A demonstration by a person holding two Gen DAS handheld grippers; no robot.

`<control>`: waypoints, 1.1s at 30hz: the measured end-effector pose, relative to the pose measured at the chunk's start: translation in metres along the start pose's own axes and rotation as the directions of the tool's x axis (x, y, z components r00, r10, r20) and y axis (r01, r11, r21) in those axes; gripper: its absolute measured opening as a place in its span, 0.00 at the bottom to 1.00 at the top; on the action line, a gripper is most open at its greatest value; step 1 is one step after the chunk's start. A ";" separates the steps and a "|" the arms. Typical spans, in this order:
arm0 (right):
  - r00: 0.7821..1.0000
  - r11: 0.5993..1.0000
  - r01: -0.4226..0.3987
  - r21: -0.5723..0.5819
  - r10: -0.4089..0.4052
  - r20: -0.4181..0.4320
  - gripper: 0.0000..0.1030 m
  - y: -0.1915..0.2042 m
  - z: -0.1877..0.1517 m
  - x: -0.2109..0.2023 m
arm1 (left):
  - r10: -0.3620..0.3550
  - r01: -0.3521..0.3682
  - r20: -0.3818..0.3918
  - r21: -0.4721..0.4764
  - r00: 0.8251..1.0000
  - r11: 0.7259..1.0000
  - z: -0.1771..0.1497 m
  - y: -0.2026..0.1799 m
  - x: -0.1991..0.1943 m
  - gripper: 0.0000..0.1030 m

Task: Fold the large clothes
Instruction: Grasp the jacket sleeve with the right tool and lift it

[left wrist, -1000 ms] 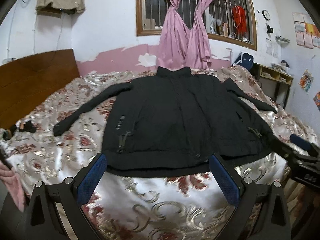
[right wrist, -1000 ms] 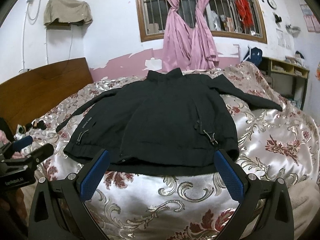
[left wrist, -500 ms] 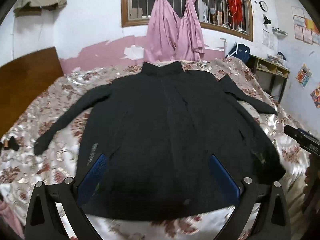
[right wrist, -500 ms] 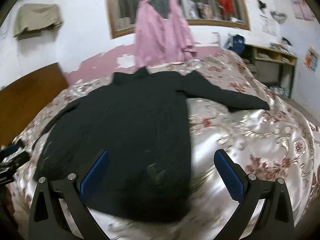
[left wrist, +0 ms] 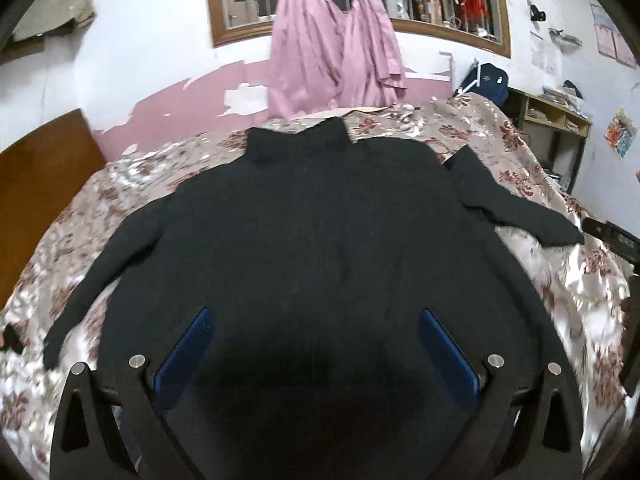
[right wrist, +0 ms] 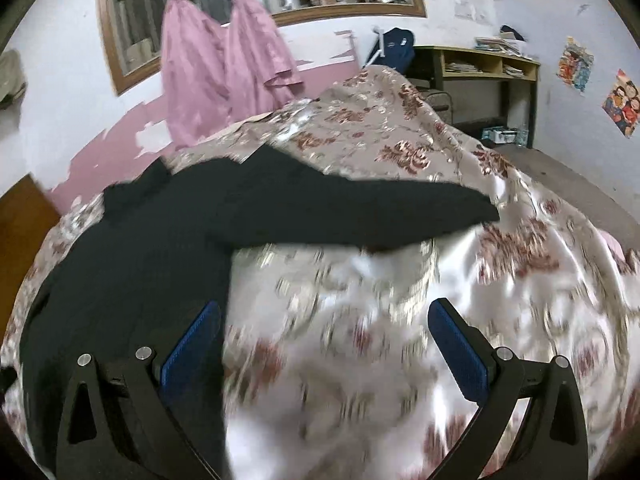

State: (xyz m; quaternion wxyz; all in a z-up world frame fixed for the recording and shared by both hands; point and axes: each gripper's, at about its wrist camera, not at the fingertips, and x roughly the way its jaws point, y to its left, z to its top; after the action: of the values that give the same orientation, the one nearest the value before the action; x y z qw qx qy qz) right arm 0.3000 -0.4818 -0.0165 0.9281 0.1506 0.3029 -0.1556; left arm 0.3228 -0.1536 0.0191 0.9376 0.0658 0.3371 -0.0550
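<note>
A large black jacket (left wrist: pixel 320 240) lies spread flat on the floral bedspread (left wrist: pixel 568 280), collar toward the far wall, both sleeves stretched outward. My left gripper (left wrist: pixel 316 340) hovers open above the jacket's lower body, nothing between its blue pads. In the right wrist view the jacket (right wrist: pixel 132 264) fills the left side and its right sleeve (right wrist: pixel 360 212) reaches across the bed. My right gripper (right wrist: pixel 326 340) is open over the bedspread (right wrist: pixel 500 280) beside the jacket's right edge; its left pad sits over the black fabric.
A wooden headboard (left wrist: pixel 44 184) stands at the left. Pink curtains (left wrist: pixel 332 40) hang at the barred window on the far wall. A shelf unit (right wrist: pixel 476 68) and a blue bag (right wrist: pixel 394 46) stand at the bed's far right. The other gripper's tip (left wrist: pixel 612 236) shows at the right edge.
Both grippers have moved forward over the bed. The left now sits above the jacket's body; the right has swung rightward toward the right sleeve. The jacket lies as before.
</note>
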 end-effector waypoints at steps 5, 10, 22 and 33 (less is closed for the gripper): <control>0.994 0.979 0.106 0.175 -0.111 0.018 0.99 -0.024 0.024 0.051 | -0.069 0.069 -0.024 0.034 0.997 0.997 0.031 -0.038 0.051 1.00; 0.989 0.953 0.128 0.276 -0.142 0.033 0.99 -0.059 0.009 0.091 | -0.115 0.117 -0.035 0.051 0.993 0.992 0.058 -0.073 0.094 1.00; 0.981 0.877 0.180 0.445 -0.196 -0.010 0.99 -0.127 0.033 0.164 | -0.187 0.185 -0.168 -0.027 0.968 0.982 0.103 -0.134 0.190 1.00; 0.979 0.865 0.202 0.458 -0.175 -0.101 0.98 -0.145 0.040 0.224 | -0.313 0.264 -0.199 -0.238 0.929 0.935 0.103 -0.121 0.243 1.00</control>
State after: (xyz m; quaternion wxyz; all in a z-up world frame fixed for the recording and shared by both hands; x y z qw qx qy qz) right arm 0.4373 -0.6717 -0.1490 0.8360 0.3432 0.2959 -0.3095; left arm 0.5559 -0.3038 -0.0677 0.8746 -0.0765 0.4549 -0.1492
